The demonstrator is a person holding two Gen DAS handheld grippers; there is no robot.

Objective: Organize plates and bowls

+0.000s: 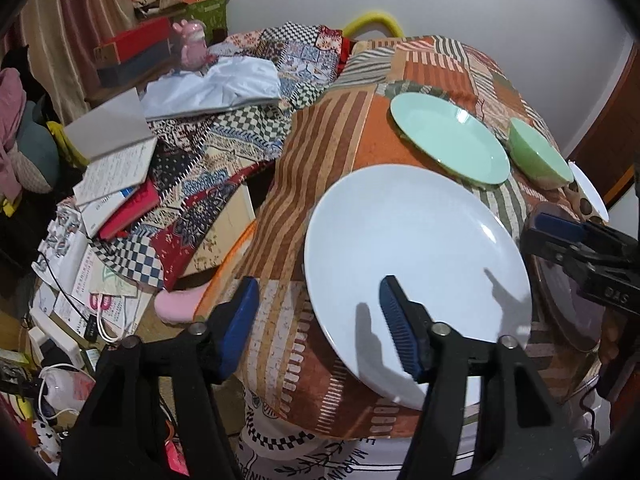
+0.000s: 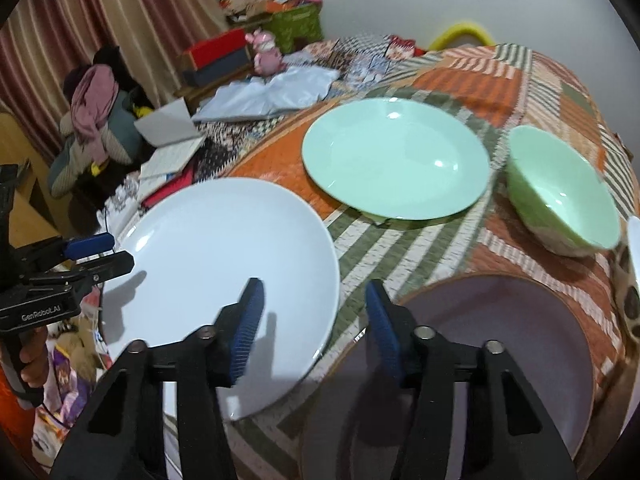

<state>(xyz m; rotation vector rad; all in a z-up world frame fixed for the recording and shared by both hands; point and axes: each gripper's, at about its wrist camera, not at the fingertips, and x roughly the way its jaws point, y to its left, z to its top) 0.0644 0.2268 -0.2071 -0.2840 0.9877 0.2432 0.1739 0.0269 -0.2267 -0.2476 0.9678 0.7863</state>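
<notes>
A large white plate (image 1: 416,256) (image 2: 224,264) lies at the near edge of the cloth-covered table (image 2: 400,248). My left gripper (image 1: 319,300) is open and straddles its left rim without pressing on it. My right gripper (image 2: 314,292) is open too, one finger over the plate's right rim and the other over a lilac plate (image 2: 500,344) with a brown rim. Behind them sit a pale green plate (image 2: 396,160) (image 1: 448,136) and a green bowl (image 2: 560,196) (image 1: 540,156). Each gripper shows in the other's view: the right gripper (image 1: 532,234), the left gripper (image 2: 120,249).
Part of another white dish (image 2: 634,248) shows at the table's right edge. Left of the table lies a lower surface with books (image 1: 116,172), a white bag (image 1: 216,88), a pink figure (image 1: 192,44) and boxes (image 1: 132,48). The floor below is cluttered with cables and papers.
</notes>
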